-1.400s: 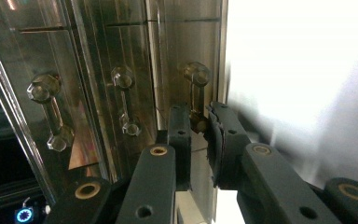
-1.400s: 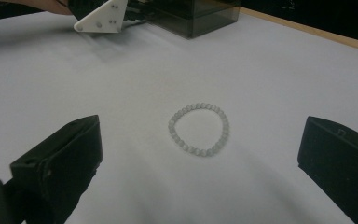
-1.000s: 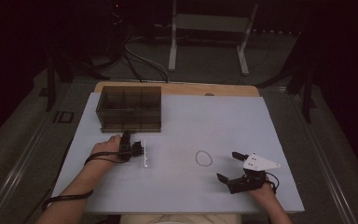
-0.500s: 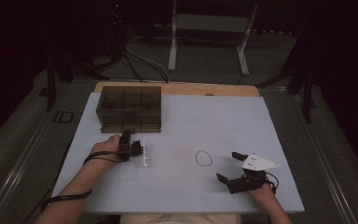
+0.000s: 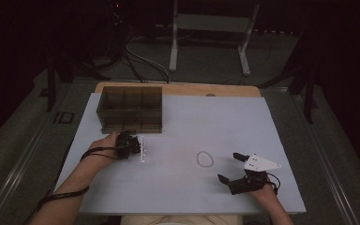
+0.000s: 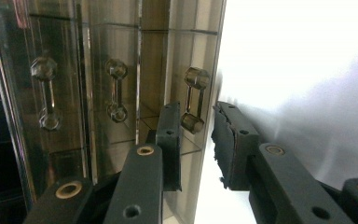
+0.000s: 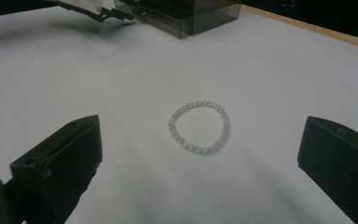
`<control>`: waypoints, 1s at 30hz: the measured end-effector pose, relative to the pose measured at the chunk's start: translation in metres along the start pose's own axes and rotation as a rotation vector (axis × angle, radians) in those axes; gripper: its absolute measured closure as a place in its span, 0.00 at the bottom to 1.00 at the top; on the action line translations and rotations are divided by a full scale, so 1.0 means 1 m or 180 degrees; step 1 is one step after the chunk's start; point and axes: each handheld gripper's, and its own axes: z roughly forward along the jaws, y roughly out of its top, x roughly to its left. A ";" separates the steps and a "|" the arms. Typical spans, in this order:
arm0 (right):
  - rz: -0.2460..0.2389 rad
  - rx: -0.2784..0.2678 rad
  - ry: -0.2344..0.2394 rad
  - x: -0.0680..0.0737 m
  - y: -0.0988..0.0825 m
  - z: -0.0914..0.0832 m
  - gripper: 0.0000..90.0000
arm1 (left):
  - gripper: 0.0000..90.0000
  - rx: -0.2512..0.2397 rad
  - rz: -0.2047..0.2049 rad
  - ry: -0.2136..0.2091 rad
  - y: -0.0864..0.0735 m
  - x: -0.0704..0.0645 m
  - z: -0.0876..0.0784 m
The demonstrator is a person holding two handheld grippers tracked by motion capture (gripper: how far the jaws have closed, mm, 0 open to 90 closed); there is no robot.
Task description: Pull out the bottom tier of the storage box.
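Note:
A smoked clear drawer box [image 5: 129,110] stands at the table's back left. Its front [image 6: 121,70] carries three clear bar handles. My left gripper [image 5: 127,137] is turned on its side just in front of the box. Its jaws [image 6: 196,116] stand narrowly open, and the nearest handle [image 6: 193,100] lies just past the tips, untouched. A pale beaded bracelet [image 5: 205,159] lies flat on the white table cover. My right gripper [image 5: 228,167] rests at the front right, wide open, with the bracelet [image 7: 200,150] on the cover ahead of its jaws [image 7: 200,135].
The white cover [image 5: 192,122] spans the table, with a wooden edge [image 5: 234,90] at the back. Beyond it are a metal stand [image 5: 211,23] and floor cables [image 5: 140,61] in the dark. Each gripper is held in a hand coming in from the bottom.
My left gripper has edged slightly closer to the drawer box. The right gripper and the bracelet have stayed put.

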 end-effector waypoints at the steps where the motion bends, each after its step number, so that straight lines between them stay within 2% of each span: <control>1: 0.0002 0.0004 0.0006 0.000 0.000 0.000 0.00 | 0.81 -0.0042 -0.0016 -0.0089 -0.003 0.004 -0.003; 2: 0.0002 0.0004 0.0006 0.000 0.000 0.000 0.00 | 0.80 -0.0042 -0.0016 -0.0089 -0.003 0.004 -0.003; 3: 0.0003 0.0006 0.0009 0.000 0.000 0.001 0.00 | 0.79 -0.0108 -0.0055 -0.0169 -0.006 0.008 -0.005; 4: 0.0003 0.0006 0.0009 0.000 0.000 0.001 0.00 | 0.77 -0.0108 -0.0055 -0.0169 -0.006 0.008 -0.005; 6: -0.0001 0.0006 0.0010 0.000 0.000 0.001 0.00 | 0.74 -0.0121 -0.0135 -0.0280 -0.010 0.012 -0.006; 7: 0.0001 0.0010 0.0010 0.000 0.000 0.001 0.00 | 0.65 -0.0144 -0.0232 -0.0341 -0.015 0.015 -0.006; 8: 0.0001 0.0010 0.0010 0.000 0.000 0.001 0.00 | 0.62 -0.0144 -0.0232 -0.0341 -0.015 0.015 -0.006; 9: 0.0001 0.0012 0.0010 -0.001 0.000 0.001 0.00 | 0.56 -0.0153 -0.0289 -0.0377 -0.020 0.018 -0.007; 12: 0.0015 0.0011 0.0013 -0.001 0.000 0.002 0.00 | 0.45 -0.0167 -0.0321 -0.0422 -0.024 0.021 -0.007; 13: 0.0017 0.0011 0.0020 -0.001 0.000 0.002 0.00 | 0.42 -0.0148 -0.0351 -0.0492 -0.029 0.024 -0.007; 15: 0.0010 0.0018 0.0023 -0.001 0.000 0.003 0.00 | 0.32 -0.0140 -0.0354 -0.0505 -0.031 0.025 -0.007; 16: 0.0010 0.0018 0.0023 -0.001 0.000 0.003 0.00 | 0.32 -0.0147 -0.0399 -0.0546 -0.034 0.026 -0.006; 17: 0.0008 0.0025 0.0024 -0.001 0.000 0.003 0.00 | 0.22 -0.0101 -0.0435 -0.0601 -0.036 0.029 -0.006; 18: 0.0008 0.0025 0.0024 -0.001 0.000 0.003 0.00 | 0.22 -0.0066 -0.0457 -0.0618 -0.038 0.030 -0.005; 19: 0.0014 0.0026 0.0022 -0.001 -0.001 0.003 0.00 | 0.17 -0.0064 -0.0487 -0.0631 -0.040 0.032 -0.004; 20: 0.0018 0.0024 0.0021 -0.001 -0.001 0.003 0.00 | 0.11 -0.0002 -0.0500 -0.0643 -0.041 0.035 -0.003; 21: 0.0026 0.0023 0.0014 -0.001 -0.001 0.003 0.00 | 0.04 0.0007 -0.0565 -0.0730 -0.043 0.037 -0.002; 22: 0.0026 0.0023 0.0014 -0.001 -0.001 0.003 0.00 | 0.03 0.0007 -0.0565 -0.0730 -0.043 0.037 -0.002; 23: 0.0028 0.0029 0.0014 -0.001 -0.001 0.003 0.00 | 0.03 -0.0024 -0.0595 -0.0794 -0.047 0.042 -0.003; 26: 0.0032 0.0030 0.0012 -0.002 -0.001 0.003 0.00 | 0.03 -0.0024 -0.0585 -0.0820 -0.050 0.045 -0.002; 27: 0.0032 0.0032 0.0011 -0.002 -0.001 0.003 0.00 | 0.03 -0.0036 -0.0589 -0.0878 -0.052 0.048 -0.002; 28: 0.0026 0.0032 0.0009 -0.002 -0.001 0.003 0.00 | 0.03 -0.0038 -0.0523 -0.0864 -0.053 0.049 -0.002; 29: 0.0037 0.0031 0.0010 -0.002 -0.001 0.003 0.00 | 0.03 -0.0062 -0.0502 -0.0933 -0.056 0.053 -0.001; 30: 0.0037 0.0031 0.0010 -0.002 -0.001 0.003 0.00 | 0.03 -0.0062 -0.0502 -0.0933 -0.056 0.053 -0.001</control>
